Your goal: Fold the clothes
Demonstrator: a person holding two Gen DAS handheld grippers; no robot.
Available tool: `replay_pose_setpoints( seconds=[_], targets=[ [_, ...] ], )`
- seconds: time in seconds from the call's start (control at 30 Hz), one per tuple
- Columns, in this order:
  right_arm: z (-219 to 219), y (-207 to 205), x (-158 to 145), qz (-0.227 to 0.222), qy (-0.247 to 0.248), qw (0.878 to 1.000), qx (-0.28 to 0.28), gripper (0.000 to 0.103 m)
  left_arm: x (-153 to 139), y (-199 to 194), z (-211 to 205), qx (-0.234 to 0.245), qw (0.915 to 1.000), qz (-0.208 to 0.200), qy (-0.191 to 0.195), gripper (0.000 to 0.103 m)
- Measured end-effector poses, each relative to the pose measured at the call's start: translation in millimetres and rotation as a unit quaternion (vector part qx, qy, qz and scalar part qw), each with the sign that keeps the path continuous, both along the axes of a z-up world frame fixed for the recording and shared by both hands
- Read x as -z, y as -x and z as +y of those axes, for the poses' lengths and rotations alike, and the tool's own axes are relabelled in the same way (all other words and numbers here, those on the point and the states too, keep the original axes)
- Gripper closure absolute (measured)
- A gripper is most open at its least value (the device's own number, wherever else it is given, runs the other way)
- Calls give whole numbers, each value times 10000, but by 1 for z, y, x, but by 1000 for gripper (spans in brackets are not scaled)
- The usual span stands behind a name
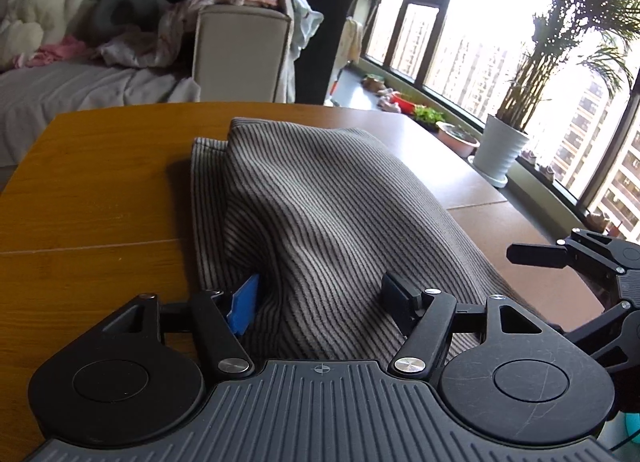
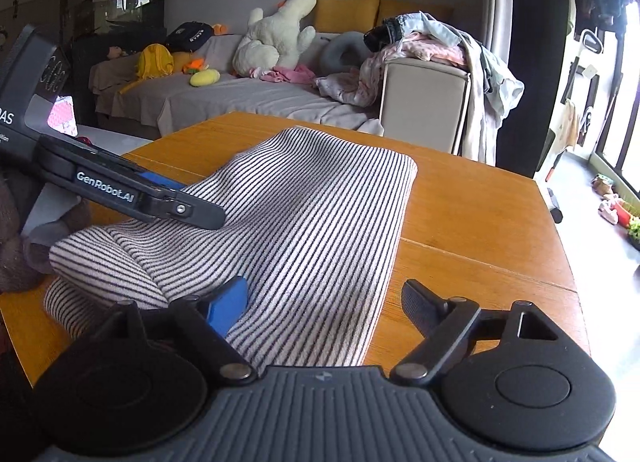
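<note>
You spread the jaws of both the left gripper (image 1: 320,294) and right gripper (image 2: 324,298) over the grey-and-black striped knit garment (image 1: 320,198) on the orange wooden table (image 1: 92,190), apparently to take its near edge for folding.

White lettering reading "GenRobot.AI" runs along the dark finger of the left gripper (image 2: 192,204), which crosses the left side of the right wrist view. At the far left edge of that view, a dark housing (image 2: 16,102) carries the cut-off white letters "AS", with a smaller line of print beneath that is too small to read. A black bag (image 2: 190,36) on the sofa in the upper left bears a small white print, also illegible. The left wrist view shows no readable text.
</note>
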State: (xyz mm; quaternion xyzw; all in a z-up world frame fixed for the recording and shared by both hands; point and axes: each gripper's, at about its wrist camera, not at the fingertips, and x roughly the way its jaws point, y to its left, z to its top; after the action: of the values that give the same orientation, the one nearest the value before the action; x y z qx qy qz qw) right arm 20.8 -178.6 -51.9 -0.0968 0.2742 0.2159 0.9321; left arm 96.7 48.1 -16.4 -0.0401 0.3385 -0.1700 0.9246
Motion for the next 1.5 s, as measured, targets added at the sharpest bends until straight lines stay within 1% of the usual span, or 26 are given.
replay_pose_setpoints(
  seconds=[0.07,0.2,0.37,0.47,0.57,0.67,0.83,1.0,1.2,1.3,1.43,1.5],
  targets=[
    [3,5,0,1,46,10000,-70,18,0,10,6,-51,10000,25,-59,25],
    [13,17,-1,29,107,9996,-272,18,0,25,21,-134,9998,139,-19,22],
    [26,31,-2,64,182,9984,-523,18,-1,41,30,-245,9996,136,-29,20],
    [33,39,-3,85,227,9974,-674,20,-2,47,31,-294,9995,105,-49,20],
    [32,44,-2,130,243,9970,-725,20,-5,51,34,-342,9994,83,-43,17],
    [32,53,-9,-31,397,9956,-852,20,-9,54,39,-397,9992,39,-77,14],
    [47,73,-14,-268,758,9864,-1432,20,-12,58,48,-546,9984,64,-87,13],
    [62,81,-10,-535,1141,9773,-1702,20,-12,61,55,-575,9983,93,-61,11],
    [79,90,-6,-853,1597,9625,-2018,20,-14,65,59,-619,9980,72,-72,9],
    [85,98,-8,-972,1703,9552,-2215,20,-15,65,59,-592,9982,84,-91,9],
    [91,101,4,-1092,2098,9448,-2268,20,-16,66,58,-530,9985,70,-101,9],
    [92,98,4,-1044,2051,9481,-2192,20,-17,68,58,-492,9987,32,-109,8]
  ],
)
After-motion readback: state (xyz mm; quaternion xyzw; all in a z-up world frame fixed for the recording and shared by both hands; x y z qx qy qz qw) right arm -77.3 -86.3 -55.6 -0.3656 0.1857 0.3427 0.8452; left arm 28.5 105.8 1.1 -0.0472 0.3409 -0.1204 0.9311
